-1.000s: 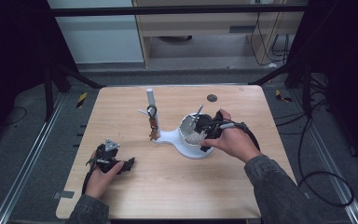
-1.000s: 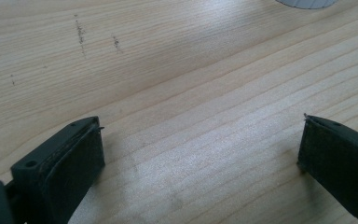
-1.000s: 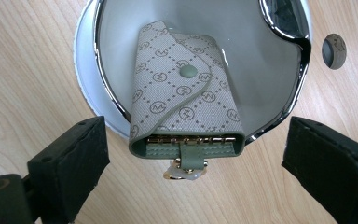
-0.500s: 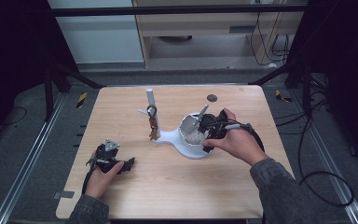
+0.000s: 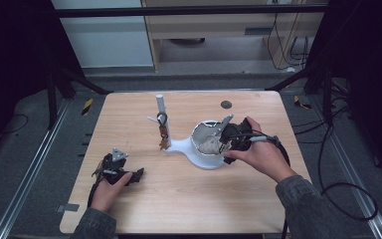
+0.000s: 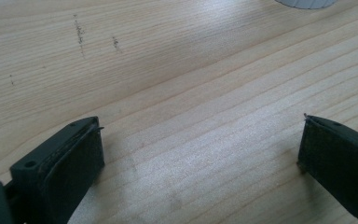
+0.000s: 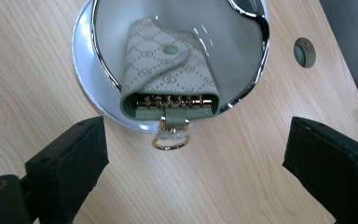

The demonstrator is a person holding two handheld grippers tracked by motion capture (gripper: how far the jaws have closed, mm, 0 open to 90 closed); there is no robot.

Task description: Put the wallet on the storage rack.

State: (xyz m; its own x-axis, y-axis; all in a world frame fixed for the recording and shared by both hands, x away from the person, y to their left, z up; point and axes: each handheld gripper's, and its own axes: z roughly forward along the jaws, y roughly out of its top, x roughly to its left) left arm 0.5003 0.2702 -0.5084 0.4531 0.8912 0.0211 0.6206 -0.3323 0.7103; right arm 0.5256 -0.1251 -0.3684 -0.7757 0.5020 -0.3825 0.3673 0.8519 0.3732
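Note:
A beige patterned key case (image 7: pixel 168 70) with a green lining lies in a white dish with a chrome rim (image 7: pixel 86 70). Its open end, with gold hooks and a gold ring (image 7: pixel 170 140), hangs over the rim onto the table. My right gripper (image 7: pixel 196 154) is open, its jaws spread wide to either side of the ring and touching nothing. From above, the right gripper (image 5: pixel 224 137) sits at the right edge of the dish (image 5: pixel 199 149). My left gripper (image 5: pixel 129 175) rests open on the wood at the front left, with bare table between its jaws (image 6: pixel 200 154).
The dish is part of a white stand with an upright post (image 5: pixel 160 107), and a dark key bunch (image 5: pixel 163 132) hangs from it. A round hole (image 5: pixel 226 104) lies in the tabletop behind the dish. Dark frame bars and cables surround the table.
My right hand and gripper have shifted slightly to the right at the dish's rim. The left gripper has not moved.

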